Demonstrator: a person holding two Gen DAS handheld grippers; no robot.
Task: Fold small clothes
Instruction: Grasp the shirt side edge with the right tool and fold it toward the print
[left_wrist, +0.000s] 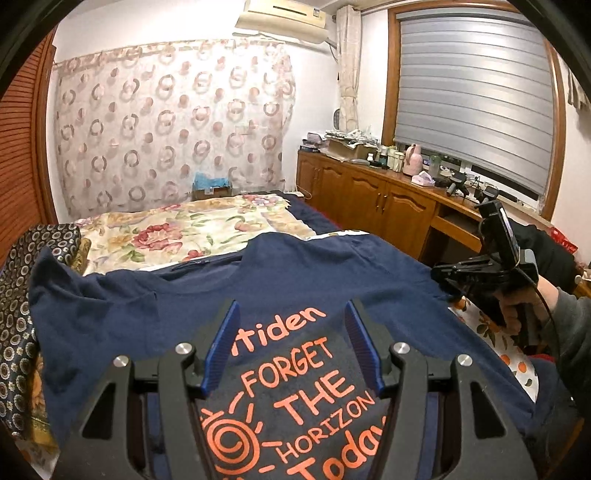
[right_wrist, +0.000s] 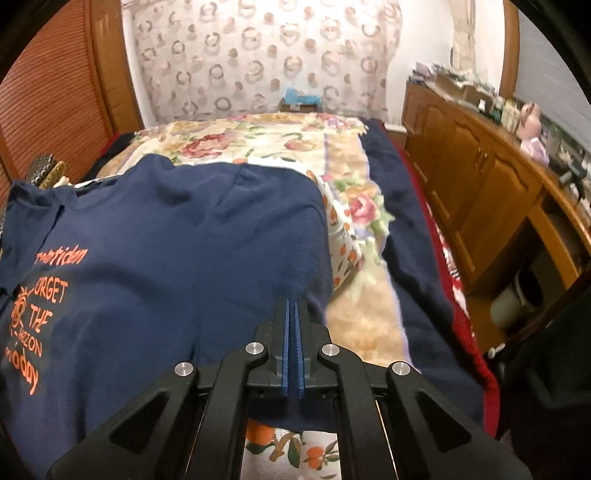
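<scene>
A navy T-shirt with orange lettering lies spread on the bed, over a floral quilt. At nine o'clock of it sits a dark patterned cushion; at three o'clock, wooden cabinets carry blurred clutter. The left claw stands about half open above the print, gripping nothing. The right claw is closed tight at the shirt's right edge; whether cloth is pinched cannot be told. Its hand is partly cut off.

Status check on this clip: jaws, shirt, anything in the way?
Left gripper open above print. Right gripper shut at edge of navy cotton T-shirt; hold unclear. Nothing in the way.
</scene>
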